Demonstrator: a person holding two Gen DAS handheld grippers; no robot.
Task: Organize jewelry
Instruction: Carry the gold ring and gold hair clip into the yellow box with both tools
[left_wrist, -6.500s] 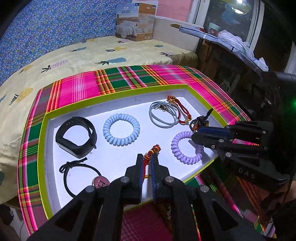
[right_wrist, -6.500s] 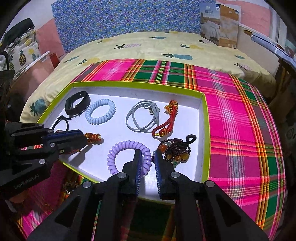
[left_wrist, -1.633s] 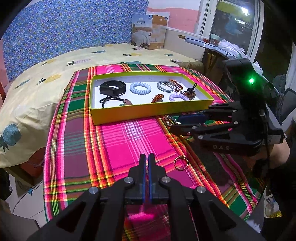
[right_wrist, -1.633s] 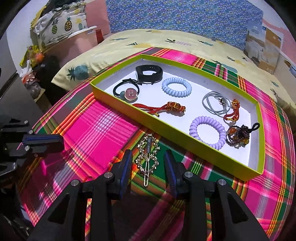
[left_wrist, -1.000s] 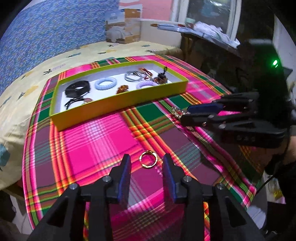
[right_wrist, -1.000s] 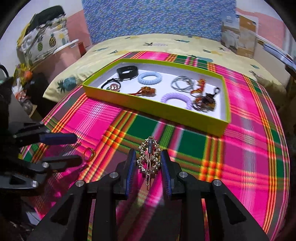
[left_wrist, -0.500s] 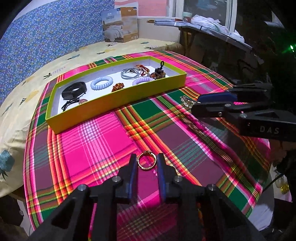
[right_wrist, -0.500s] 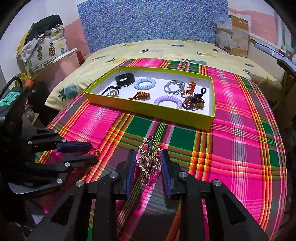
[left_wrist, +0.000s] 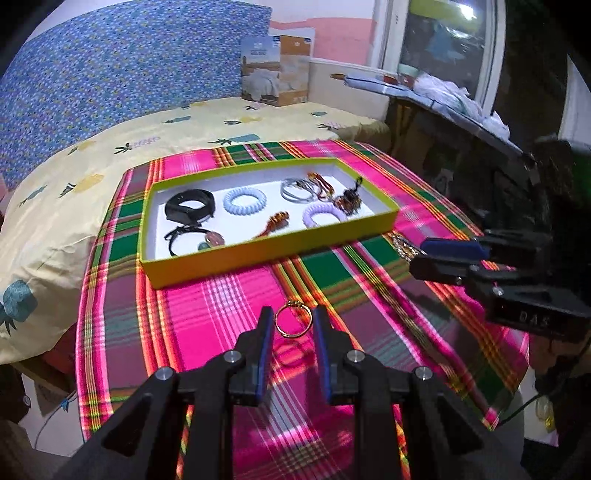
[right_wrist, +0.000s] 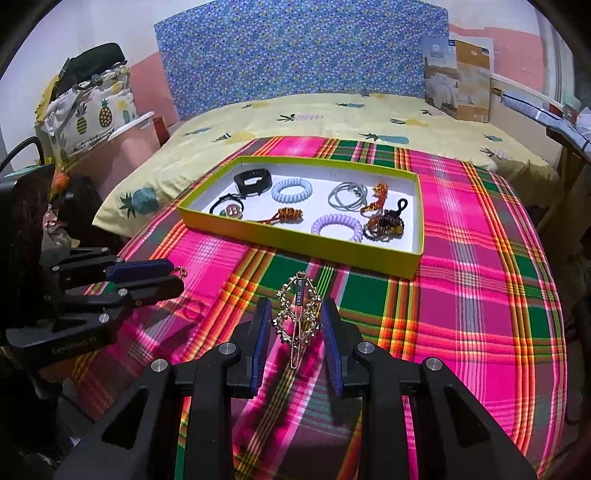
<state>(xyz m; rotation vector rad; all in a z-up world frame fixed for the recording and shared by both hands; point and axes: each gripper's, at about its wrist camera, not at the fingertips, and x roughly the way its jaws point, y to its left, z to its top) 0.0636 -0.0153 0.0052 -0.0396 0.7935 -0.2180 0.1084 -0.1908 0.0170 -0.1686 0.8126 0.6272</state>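
My left gripper (left_wrist: 293, 316) is shut on a thin gold ring (left_wrist: 295, 303), which hangs just above the pink plaid cloth (left_wrist: 229, 317) and casts a shadow on it. My right gripper (right_wrist: 296, 308) is shut on an ornate gold hair clip (right_wrist: 297, 314), also held off the cloth. Beyond both stands a yellow-green tray (left_wrist: 258, 254) with a white floor. It holds a black band (left_wrist: 190, 205), a blue spiral tie (left_wrist: 244, 201), a purple spiral tie (left_wrist: 321, 216), grey ties, cords and beads. From the right wrist view, the left gripper (right_wrist: 162, 276) sits low at the left.
The plaid cloth covers a round table whose edges fall away on the near and right sides. Behind it lies a bed with a yellow pineapple sheet (right_wrist: 332, 110) and a printed carton (right_wrist: 458, 77). A dark shelf with clothes (left_wrist: 461, 107) stands at the right.
The left jaws closed on the gold ring and lifted it off the cloth. The right gripper rose a little with the hair clip still in it.
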